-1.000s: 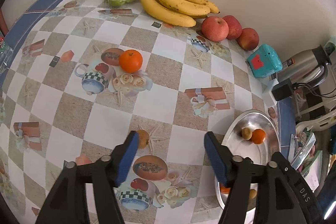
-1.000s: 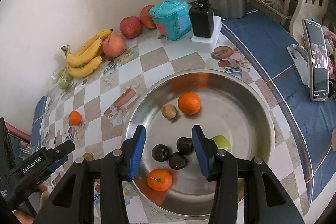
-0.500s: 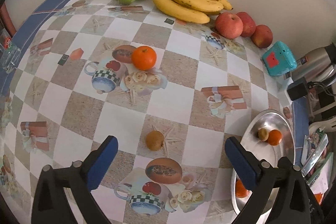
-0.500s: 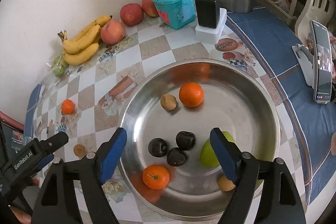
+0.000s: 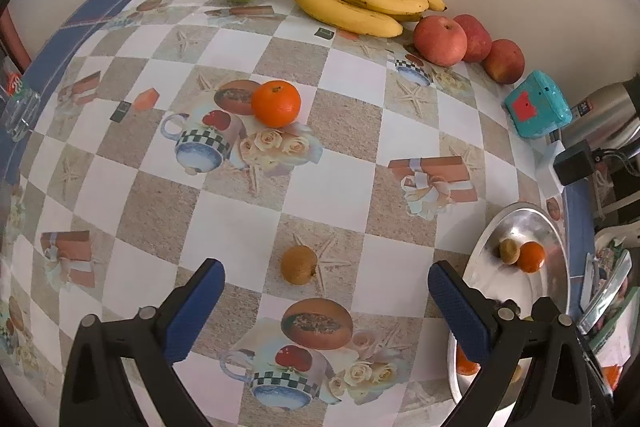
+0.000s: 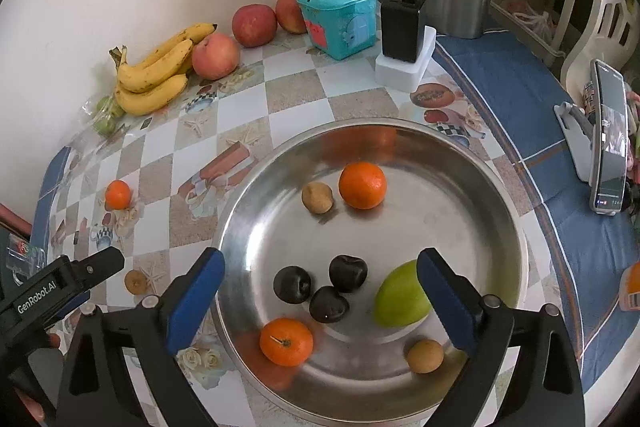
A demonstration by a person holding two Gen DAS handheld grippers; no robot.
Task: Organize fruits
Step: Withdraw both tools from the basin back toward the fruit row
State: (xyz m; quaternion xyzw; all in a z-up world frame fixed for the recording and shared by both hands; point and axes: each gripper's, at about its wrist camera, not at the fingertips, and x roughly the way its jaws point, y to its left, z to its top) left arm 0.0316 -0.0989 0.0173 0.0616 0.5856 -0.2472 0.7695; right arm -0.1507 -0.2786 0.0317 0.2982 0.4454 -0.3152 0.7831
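Your left tool [image 5: 326, 301] now stands wide and empty; the small brown fruit [image 5: 299, 264] it released lies on the desk [image 5: 248, 227]. Your right tool [image 6: 320, 291] is opening, empty, over the steel bowl [image 6: 516, 247], perhaps after releasing a dark fruit [image 6: 347, 273].

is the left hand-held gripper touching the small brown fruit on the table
Apart. The left wrist view shows the brown fruit lying on the tablecloth ahead of the left hand-held gripper, with bare cloth between it and both wide-open fingers.
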